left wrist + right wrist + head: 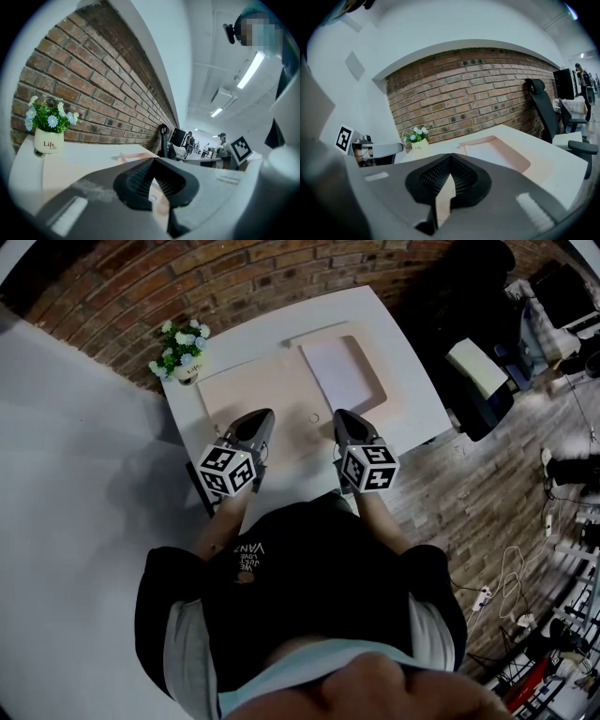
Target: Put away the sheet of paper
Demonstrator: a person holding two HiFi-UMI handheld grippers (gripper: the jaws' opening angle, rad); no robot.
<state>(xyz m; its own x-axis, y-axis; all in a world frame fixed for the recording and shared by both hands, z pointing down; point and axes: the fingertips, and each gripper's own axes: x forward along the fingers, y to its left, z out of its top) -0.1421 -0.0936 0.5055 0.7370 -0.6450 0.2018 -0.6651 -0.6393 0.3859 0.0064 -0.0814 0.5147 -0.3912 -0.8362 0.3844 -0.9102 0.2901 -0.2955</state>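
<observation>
— Where is the sheet of paper (339,371)?
— It lies flat in the rimmed right half of an open pink folder (251,390) on the white surface (417,409). Nothing touches it.
— Which way does it run?
— Its long axis goes from the person's side towards the brick wall (234,282), leaning a little leftward in the head view. One short edge faces the person, the other the wall.
— And the claws?
— The left claw (263,415) is closed, tips together, with nothing between them. The right claw (339,414) is pinched closed too, and empty. They are held side by side and apart over the near part of the folder, pointing towards the wall and slightly down.
— Which one is nearer the paper?
— The right one. The sheet lies just ahead of its tips, while the left claw is over the folder's flat left half.
— Anything else on the surface?
— A small white pot of flowers (181,354) at the far left corner by the wall, well apart from the sheet
</observation>
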